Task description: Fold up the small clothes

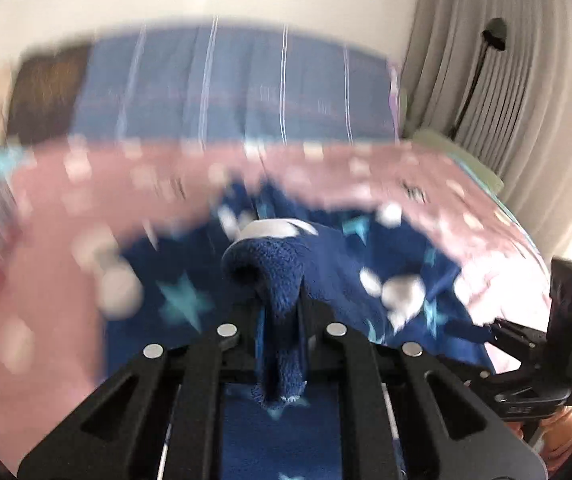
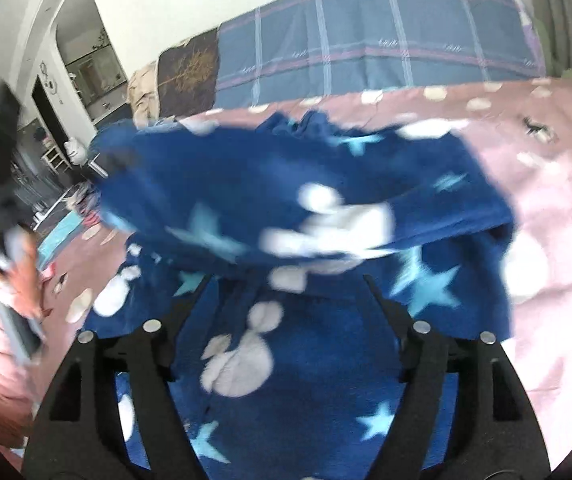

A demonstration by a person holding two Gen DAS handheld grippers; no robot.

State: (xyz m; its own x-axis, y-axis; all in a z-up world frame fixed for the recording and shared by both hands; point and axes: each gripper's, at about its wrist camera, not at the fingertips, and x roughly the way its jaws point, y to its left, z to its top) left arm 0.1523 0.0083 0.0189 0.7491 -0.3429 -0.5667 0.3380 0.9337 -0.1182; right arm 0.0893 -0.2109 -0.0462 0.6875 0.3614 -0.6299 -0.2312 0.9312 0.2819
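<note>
So your left tongs [image 1: 281, 312] are pinched tight on a rolled bit of the blue fleece garment [image 1: 326, 264], with a fuzzy tuft poking up between the fingers and hanging down toward the camera. The rest of it trails forward and to the right, across the pink dotted bedspread [image 1: 45, 220].

The right tongs [image 2: 286, 280] look spread wide in their own view, but a lifted flap of the garment [image 2: 326, 200] covers the tips, so I can't tell if they're holding anything.

What matters here, I think: the lifted flap stretches crosswise in front of the right tongs, with its left corner up near your left hand [image 2: 1, 276]. The flat part lies directly under the right tongs, so that side is nearer. Everything's motion-blurred, so edges are hard to pick out.
</note>
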